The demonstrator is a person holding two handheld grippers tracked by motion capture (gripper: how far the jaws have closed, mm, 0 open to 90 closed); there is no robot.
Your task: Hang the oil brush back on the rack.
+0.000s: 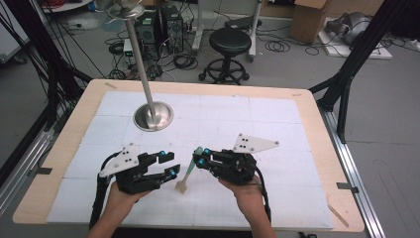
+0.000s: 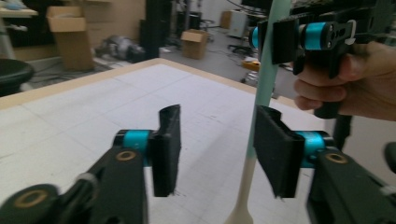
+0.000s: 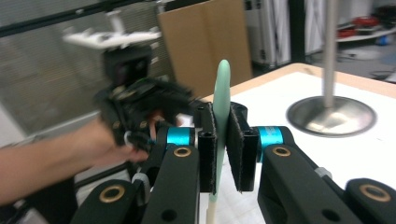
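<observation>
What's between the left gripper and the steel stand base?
High view: just bare white table mat between the left gripper and the stand base. The spatula sits to the side.

We see a mint-green spatula [image 1: 188, 171] fading to a cream end, and both the left gripper [image 1: 167, 164] and right gripper [image 1: 198, 157] are black with bright cyan collars and brass-coloured rivets. Each carries a pale grey three-cornered plate dotted with dark holes. The table [image 1: 317, 148] shows a light wood border around a white gridded mat, and the stand [image 1: 153, 115] toward its far left corner gleams silver.
</observation>
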